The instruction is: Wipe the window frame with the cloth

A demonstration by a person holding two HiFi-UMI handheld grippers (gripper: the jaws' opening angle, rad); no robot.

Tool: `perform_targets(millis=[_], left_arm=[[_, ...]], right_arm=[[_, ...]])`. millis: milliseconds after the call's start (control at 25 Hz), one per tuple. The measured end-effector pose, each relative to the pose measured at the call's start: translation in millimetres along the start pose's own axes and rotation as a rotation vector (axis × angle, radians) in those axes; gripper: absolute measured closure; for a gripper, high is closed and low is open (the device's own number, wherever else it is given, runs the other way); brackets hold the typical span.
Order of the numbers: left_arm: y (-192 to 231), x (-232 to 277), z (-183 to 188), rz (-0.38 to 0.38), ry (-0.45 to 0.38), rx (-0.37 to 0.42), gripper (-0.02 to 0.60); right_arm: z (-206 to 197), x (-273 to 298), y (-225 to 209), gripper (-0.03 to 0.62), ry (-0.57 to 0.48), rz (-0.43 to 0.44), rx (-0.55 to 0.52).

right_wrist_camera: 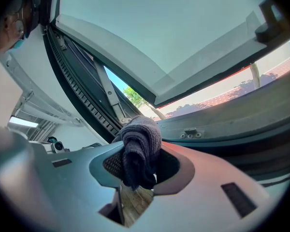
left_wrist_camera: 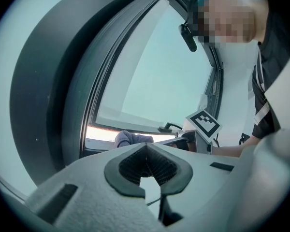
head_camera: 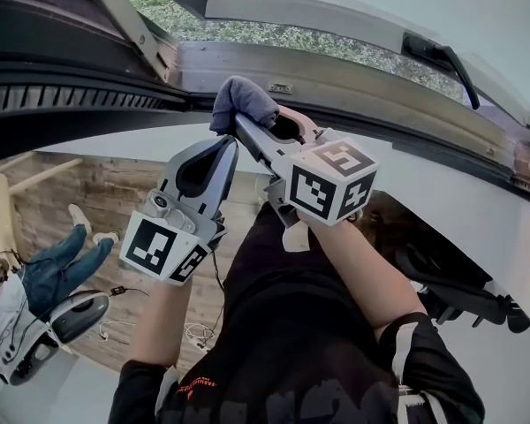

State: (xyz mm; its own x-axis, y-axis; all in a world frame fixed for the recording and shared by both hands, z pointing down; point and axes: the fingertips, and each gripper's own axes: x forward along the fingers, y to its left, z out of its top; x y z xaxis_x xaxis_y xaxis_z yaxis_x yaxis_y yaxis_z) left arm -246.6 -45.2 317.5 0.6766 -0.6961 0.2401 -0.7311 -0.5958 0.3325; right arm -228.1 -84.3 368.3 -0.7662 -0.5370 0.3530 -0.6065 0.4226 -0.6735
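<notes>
Holding the cloth (right_wrist_camera: 142,134) tight, your right gripper (right_wrist_camera: 140,153) has its jaws closed on it. It's a dark grey-blue wad, soft and ribbed like knit and folded over itself. It bulges past the jaw tips and hangs a little between the pads. From the head view it's up at the far side, right by the lower rail of the window frame (head_camera: 353,82) and close to the metal hinge arm (head_camera: 128,20) on the left. Whether the cloth actually touches the rail, you can't tell. The sash (head_camera: 353,11) stands swung open above, with greenery past it. Your left gripper (head_camera: 223,148) sits just beside the right one, to its left and nearer. Its jaws are brought together on nothing, and its tips are short of the frame.
</notes>
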Motion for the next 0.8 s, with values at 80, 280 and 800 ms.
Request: perform_targets(millis=[80, 280, 800], left_arm=[[-5, 4, 0, -0.006, 0.002, 0.002, 0.561], [-20, 16, -1, -0.028, 0.006, 0.008, 0.561], [-62, 50, -3, -0.088, 0.034, 0.031, 0.561]], right_arm=[[1, -6, -4, 0.474, -0.003, -0.006, 0.003], [3, -23, -14, 0.474, -0.015, -0.02, 0.009], [13, -72, -45, 0.474, -0.047, -0.055, 0.029]])
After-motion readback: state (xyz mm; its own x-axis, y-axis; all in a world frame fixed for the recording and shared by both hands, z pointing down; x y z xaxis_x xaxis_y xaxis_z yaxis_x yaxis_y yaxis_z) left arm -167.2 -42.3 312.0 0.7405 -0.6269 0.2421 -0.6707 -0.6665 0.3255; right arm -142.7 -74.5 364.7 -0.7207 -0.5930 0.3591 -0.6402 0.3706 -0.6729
